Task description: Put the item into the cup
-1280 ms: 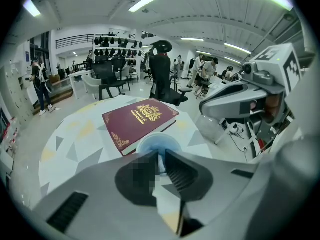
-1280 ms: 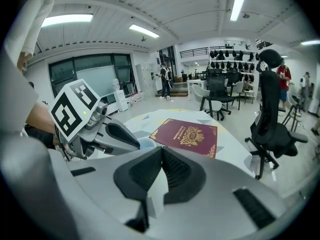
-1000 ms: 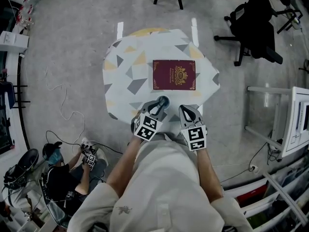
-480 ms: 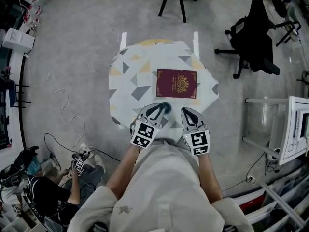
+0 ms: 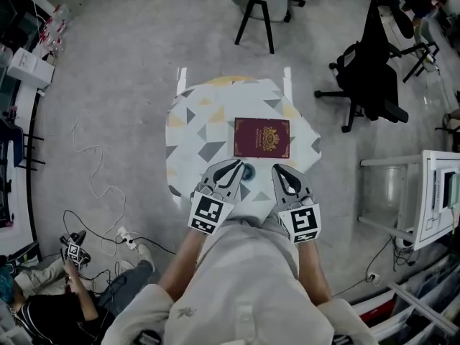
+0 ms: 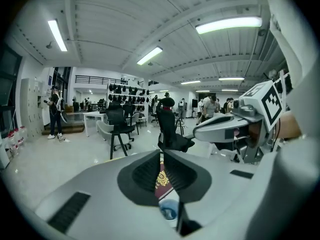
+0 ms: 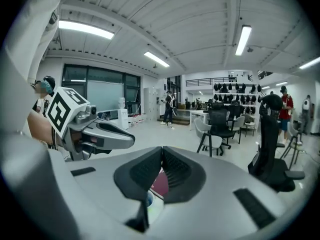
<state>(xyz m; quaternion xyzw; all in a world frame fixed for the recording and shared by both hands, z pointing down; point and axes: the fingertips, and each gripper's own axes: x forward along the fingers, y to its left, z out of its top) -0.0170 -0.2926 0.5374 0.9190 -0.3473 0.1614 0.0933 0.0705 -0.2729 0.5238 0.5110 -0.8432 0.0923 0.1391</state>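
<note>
Item 1. Passport (image 5: 261, 137): maroon booklet, gold crest on the cover. It lies flat and closed, cover up, near the middle of the table (image 5: 192, 131). The long axis runs across the table from the person's left to right, short edges facing the sides. Which short edge is the spine cannot be made out. It is outside the cup and touched by neither tool.

Item 2. Cup (image 5: 248, 171): small, bluish inside, upright on the near part of the table, just on the person's side of the passport. It stands between the two tool tips, apparently partly covered by the left one. Contents unclear.

Item 3. Left hand-held gripper (image 5: 236, 166): jaws pressed together, nothing between them. The tips are just beside the cup and aim toward the passport.

Item 4. Right hand-held gripper (image 5: 278, 169): jaws likewise together and empty, at the table's near edge, right of the cup.

Item 5. Table: small top in white with grey and yellow triangles, on a grey floor (image 5: 108, 85).

Item 6. Surroundings: office chair (image 5: 370, 70) to the right, person (image 5: 65, 300) seated on the floor at lower left.
</note>
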